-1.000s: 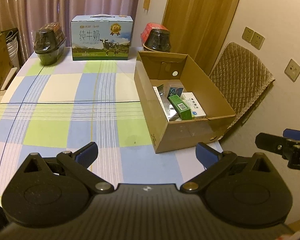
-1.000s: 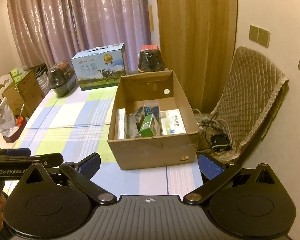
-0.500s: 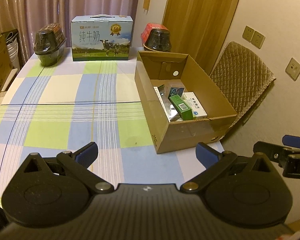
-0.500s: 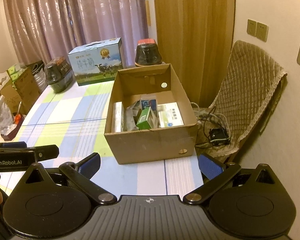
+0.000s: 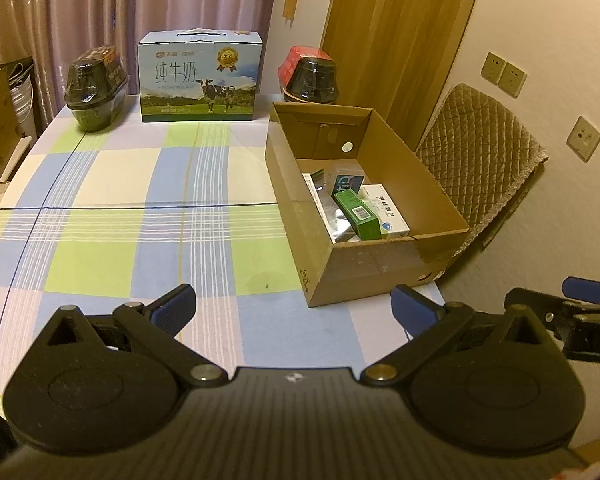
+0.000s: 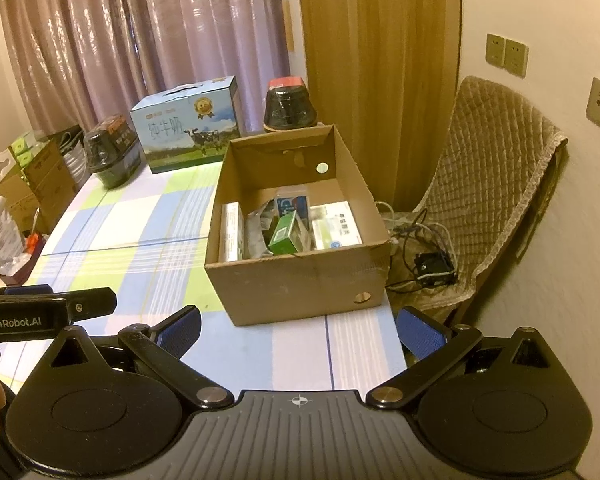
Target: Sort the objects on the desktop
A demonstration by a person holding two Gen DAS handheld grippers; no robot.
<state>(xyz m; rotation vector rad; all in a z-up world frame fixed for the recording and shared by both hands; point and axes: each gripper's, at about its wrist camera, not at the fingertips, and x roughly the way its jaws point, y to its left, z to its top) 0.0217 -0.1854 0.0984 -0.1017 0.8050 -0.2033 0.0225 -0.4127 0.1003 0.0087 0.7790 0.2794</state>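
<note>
Both grippers hang back from the cardboard box (image 6: 300,276), on its near side and clear of it. The left gripper (image 5: 292,308) has its jaws spread wide with nothing between them, and the right gripper (image 6: 298,330) is likewise wide and empty. Inside the box lie the small things: a green carton (image 6: 286,234) leaning on a white medicine box (image 6: 336,226), and a blue packet (image 6: 292,204) behind them. The checked tablecloth (image 5: 140,216) left of the box looks bare of loose items. I judge the sorting done or nearly so. Any next move calls for finding a stray piece first.
</note>
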